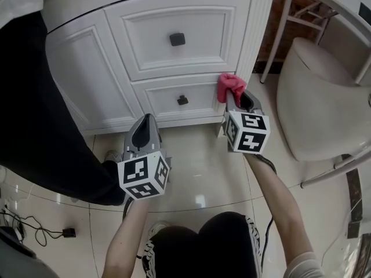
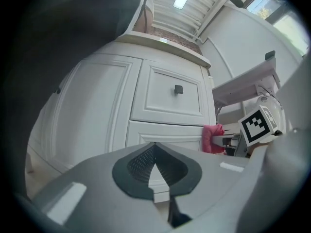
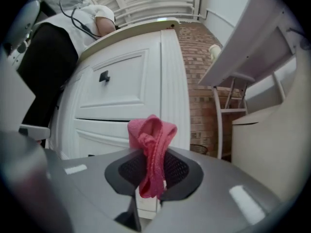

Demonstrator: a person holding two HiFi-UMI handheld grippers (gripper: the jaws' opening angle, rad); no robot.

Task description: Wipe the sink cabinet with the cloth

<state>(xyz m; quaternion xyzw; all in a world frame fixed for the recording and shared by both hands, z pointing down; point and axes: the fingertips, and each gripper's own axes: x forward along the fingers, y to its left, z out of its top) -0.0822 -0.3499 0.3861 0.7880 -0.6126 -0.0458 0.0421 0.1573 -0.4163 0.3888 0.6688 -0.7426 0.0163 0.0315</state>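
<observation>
the main risk, judging from how things stand, is the cloth (image 1: 230,86) slipping out. it is bunched into a narrow wad and pinched near its middle, with a loose tail hanging below the pads. a hard drag along the sink cabinet (image 1: 87,68) could tug it free, or roll it up so that bare plastic rather than fabric rubs the white paint. the wad sits right where the lower drawer (image 1: 168,94) meets the fluted corner post (image 1: 255,33). the grooves and raised mouldings there could snag it. only a small patch of fabric would meet the surface on each pass, so parts may go unwiped. the small dark knob (image 1: 182,100) on that drawer is another catch point.

the right tongs (image 1: 236,100) are clamped on the cloth, the jaws narrowed to the thickness of the folded fabric. in the right gripper view the pink wad stands up between the pads. whether it actually presses on the cabinet or sits just off it cannot be told. the left tongs (image 1: 148,120) hang low over the tiled floor (image 1: 200,167) near the cabinet's base, well apart from the cloth. their tips are closed together with nothing between them, and they touch nothing.
</observation>
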